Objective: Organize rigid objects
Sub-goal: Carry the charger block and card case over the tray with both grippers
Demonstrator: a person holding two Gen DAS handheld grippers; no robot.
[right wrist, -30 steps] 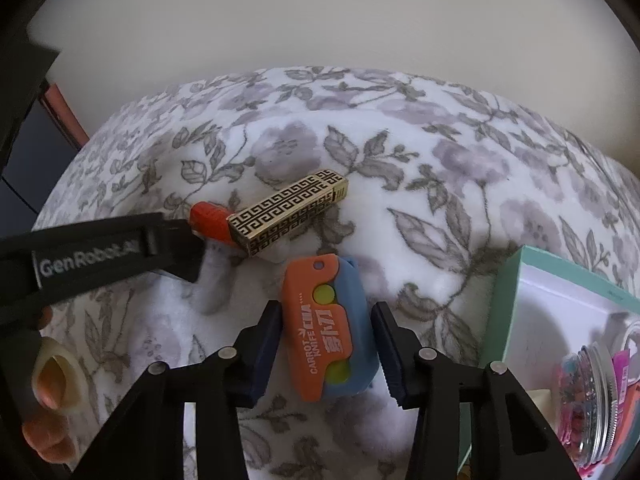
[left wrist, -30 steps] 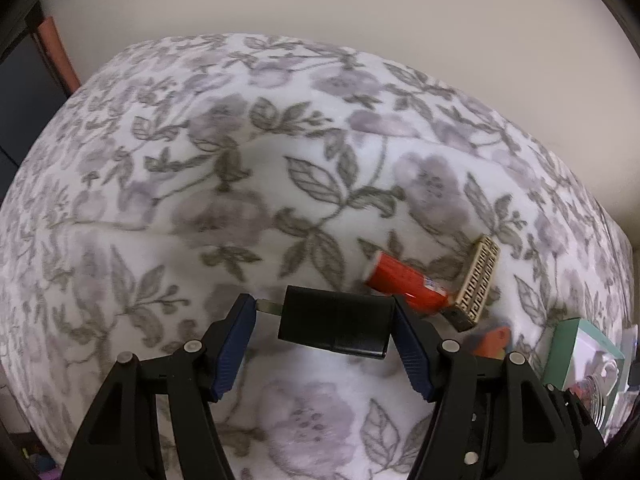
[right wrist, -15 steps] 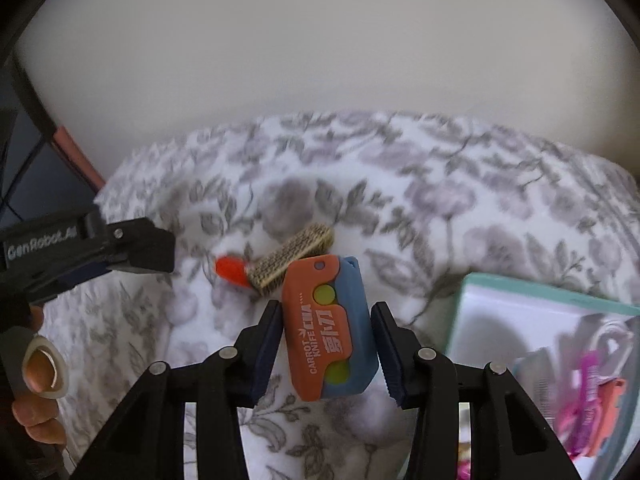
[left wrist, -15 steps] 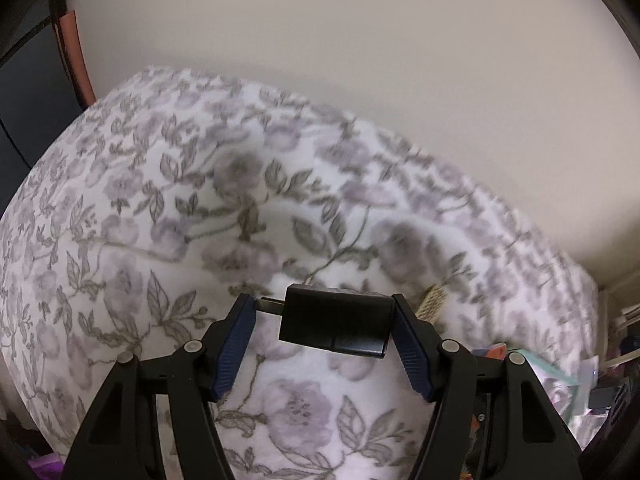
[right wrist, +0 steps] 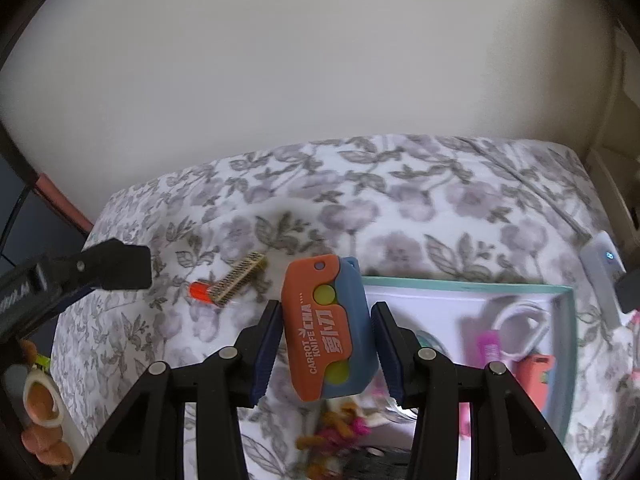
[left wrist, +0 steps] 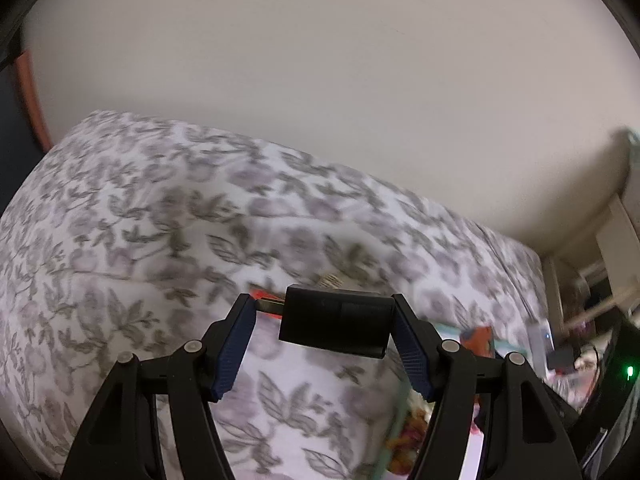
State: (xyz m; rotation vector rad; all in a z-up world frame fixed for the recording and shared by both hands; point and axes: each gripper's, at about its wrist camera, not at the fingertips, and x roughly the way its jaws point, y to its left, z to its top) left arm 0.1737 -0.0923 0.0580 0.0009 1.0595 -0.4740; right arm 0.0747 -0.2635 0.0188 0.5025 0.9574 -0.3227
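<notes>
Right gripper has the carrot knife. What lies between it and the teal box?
Nothing solid shows: in the right wrist view the carrot knife hangs in the right gripper beside the teal box's left rim, over floral bedding.

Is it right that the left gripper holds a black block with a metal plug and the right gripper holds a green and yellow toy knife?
Not quite: the colour is wrong. The right wrist view shows the right gripper shut on an orange and blue toy knife with yellow-green dots. The left gripper does hold the black block with a metal plug.
</notes>
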